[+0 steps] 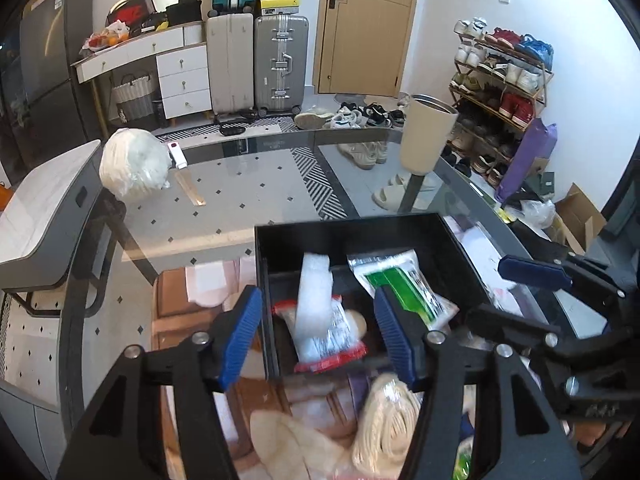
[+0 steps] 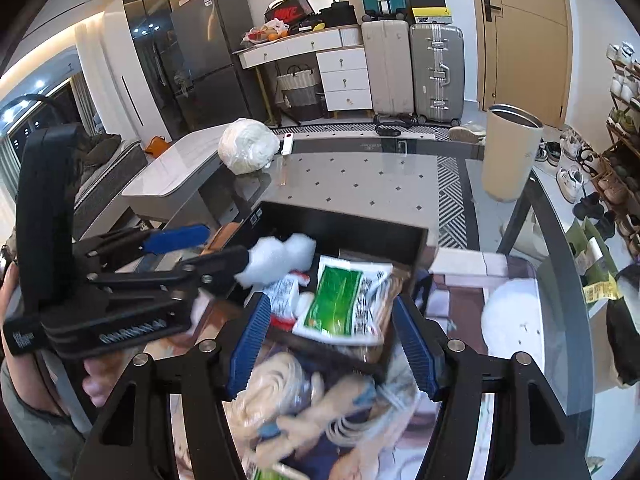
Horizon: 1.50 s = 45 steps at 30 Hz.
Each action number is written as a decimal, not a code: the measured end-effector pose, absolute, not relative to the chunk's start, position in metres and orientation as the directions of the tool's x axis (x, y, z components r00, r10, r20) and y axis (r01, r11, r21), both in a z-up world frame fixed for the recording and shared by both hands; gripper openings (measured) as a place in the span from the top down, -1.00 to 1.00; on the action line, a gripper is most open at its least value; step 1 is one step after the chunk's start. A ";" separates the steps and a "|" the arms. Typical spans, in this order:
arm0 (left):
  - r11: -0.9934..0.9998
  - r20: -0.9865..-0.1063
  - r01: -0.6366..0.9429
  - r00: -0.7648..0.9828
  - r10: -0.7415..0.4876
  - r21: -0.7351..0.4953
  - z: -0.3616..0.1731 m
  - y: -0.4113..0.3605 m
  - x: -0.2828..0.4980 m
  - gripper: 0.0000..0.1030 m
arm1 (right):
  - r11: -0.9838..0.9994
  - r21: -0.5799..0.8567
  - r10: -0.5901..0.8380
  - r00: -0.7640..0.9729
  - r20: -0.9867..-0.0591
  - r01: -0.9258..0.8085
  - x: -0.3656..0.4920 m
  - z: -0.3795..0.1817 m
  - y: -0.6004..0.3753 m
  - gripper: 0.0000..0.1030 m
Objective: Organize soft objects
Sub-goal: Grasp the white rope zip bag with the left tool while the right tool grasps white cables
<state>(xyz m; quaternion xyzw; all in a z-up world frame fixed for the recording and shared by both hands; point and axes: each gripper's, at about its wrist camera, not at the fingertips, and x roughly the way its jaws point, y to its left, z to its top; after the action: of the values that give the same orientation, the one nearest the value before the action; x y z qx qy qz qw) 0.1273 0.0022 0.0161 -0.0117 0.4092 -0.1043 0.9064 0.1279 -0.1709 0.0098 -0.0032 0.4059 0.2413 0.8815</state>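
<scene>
An open black box (image 1: 352, 228) stands on the glass table. In it lie a green-and-white packet (image 1: 404, 288) and a red-edged packet (image 1: 332, 336). A blurred white foam piece (image 1: 316, 292) hangs over the red-edged packet, between the blue pads of my left gripper (image 1: 318, 336); neither pad touches it. That gripper is open. My right gripper (image 2: 332, 344) is open too, above the green-and-white packet (image 2: 344, 300), with its pads clear of it. In the right wrist view the white foam piece (image 2: 280, 258) sits just off the left gripper's (image 2: 208, 248) tip.
Bagged cream rope bundles (image 1: 388, 428) lie on the table in front of the box. A cream cylinder bin (image 1: 426, 132) stands at the table's far right, a white bagged ball (image 1: 134, 164) at the far left. A white round object (image 2: 512, 316) lies right of the box.
</scene>
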 end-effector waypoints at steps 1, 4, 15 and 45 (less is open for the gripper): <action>0.978 -0.741 0.182 0.641 -0.200 -0.106 0.017 0.003 0.123 -0.28 | 0.883 0.191 0.424 0.553 -0.717 -0.429 0.124 0.011 -0.174 -0.26; 0.975 -0.750 0.208 0.631 -0.199 -0.084 0.018 0.000 0.106 -0.31 | 0.881 0.198 0.427 0.542 -0.724 -0.429 0.109 0.012 -0.187 -0.26; 0.927 -0.844 0.368 0.472 -0.254 -0.073 -0.040 -0.040 0.077 -0.32 | 0.918 0.308 0.388 0.400 -0.830 -0.250 0.120 -0.053 -0.239 -0.26; 0.961 -0.885 0.272 0.435 -0.167 -0.048 -0.065 -0.011 0.066 -0.28 | 0.881 0.205 0.354 0.304 -0.885 -0.427 0.082 -0.070 -0.218 0.45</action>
<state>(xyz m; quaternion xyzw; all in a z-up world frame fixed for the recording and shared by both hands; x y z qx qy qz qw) 0.0656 -0.0111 -0.0649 0.0507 0.5152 -0.1297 0.8457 0.0822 -0.2182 -0.0695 -0.0341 0.5381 0.2420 0.8067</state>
